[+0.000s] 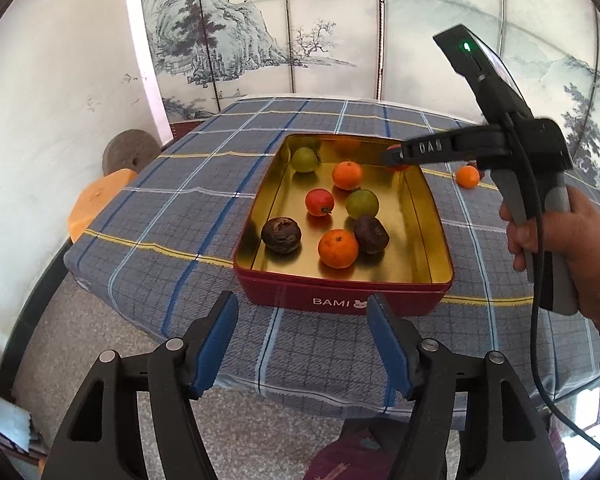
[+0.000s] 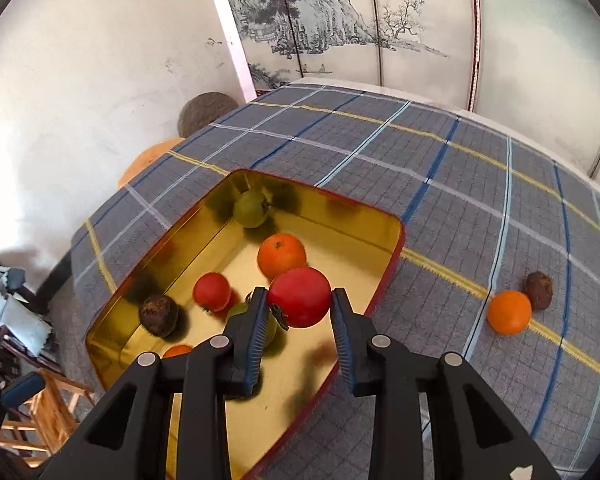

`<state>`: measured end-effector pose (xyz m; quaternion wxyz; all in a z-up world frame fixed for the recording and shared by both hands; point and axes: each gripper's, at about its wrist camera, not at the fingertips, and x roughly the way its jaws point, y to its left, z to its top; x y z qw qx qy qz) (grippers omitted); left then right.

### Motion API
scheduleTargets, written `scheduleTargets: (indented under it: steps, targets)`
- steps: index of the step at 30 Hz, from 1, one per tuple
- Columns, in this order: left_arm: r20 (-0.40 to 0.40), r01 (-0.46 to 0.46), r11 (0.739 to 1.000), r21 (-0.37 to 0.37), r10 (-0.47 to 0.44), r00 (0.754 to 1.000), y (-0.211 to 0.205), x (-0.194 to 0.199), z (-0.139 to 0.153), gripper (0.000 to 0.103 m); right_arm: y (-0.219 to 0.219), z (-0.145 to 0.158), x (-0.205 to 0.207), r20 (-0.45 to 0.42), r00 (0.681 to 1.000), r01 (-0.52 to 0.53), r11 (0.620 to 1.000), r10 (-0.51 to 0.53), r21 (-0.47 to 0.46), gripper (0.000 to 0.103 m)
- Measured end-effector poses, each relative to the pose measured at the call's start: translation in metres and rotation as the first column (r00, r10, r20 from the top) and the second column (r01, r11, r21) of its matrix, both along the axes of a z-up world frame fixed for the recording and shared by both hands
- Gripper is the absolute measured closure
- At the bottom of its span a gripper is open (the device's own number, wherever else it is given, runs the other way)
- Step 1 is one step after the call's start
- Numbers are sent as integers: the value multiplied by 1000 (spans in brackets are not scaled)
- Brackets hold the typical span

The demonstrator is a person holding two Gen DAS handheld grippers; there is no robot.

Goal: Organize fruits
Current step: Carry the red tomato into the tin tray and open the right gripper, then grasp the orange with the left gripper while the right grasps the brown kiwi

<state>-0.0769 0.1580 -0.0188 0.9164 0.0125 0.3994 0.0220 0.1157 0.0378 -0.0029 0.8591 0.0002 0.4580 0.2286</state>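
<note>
Red round fruit [image 2: 300, 297] clamped in right gripper [image 2: 299, 300] above gold-lined red tin [image 1: 342, 298], which holds seven fruits. Left gripper [image 1: 302, 314] gaping, empty, near tin's front. Orange [image 2: 509, 312] and brown fruit [image 2: 539, 290] on plaid tablecloth [image 2: 480, 184].

Three oranges [image 1: 347, 175], two red fruits [image 2: 299, 297], two green fruits [image 1: 362, 204] and three dark brown fruits [image 1: 281, 235]. One tin [image 1: 340, 292] holds most; an orange and a brown fruit lie outside it.

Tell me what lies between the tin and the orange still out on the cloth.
Nothing: in the right wrist view only bare checked tablecloth separates the tin from the orange. A dark brown fruit sits just beyond the orange, on its far side.
</note>
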Motion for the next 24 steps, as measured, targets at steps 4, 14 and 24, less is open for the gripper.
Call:
scheduleTargets:
  steps: [4, 14, 24]
  targets:
    - [-3, 0, 1000, 8, 0, 1000, 1, 0, -1, 35, -3, 9, 5, 22, 1000, 16, 999, -17, 46, 62]
    - [-9, 21, 999, 39, -20, 1000, -6, 0, -1, 34, -60, 28, -41, 131, 985, 102, 989, -115, 107, 28]
    - [-15, 236, 969, 68, -236, 972, -60, 12, 14, 34, -210, -31, -90, 77, 936, 351, 923, -343, -156, 27]
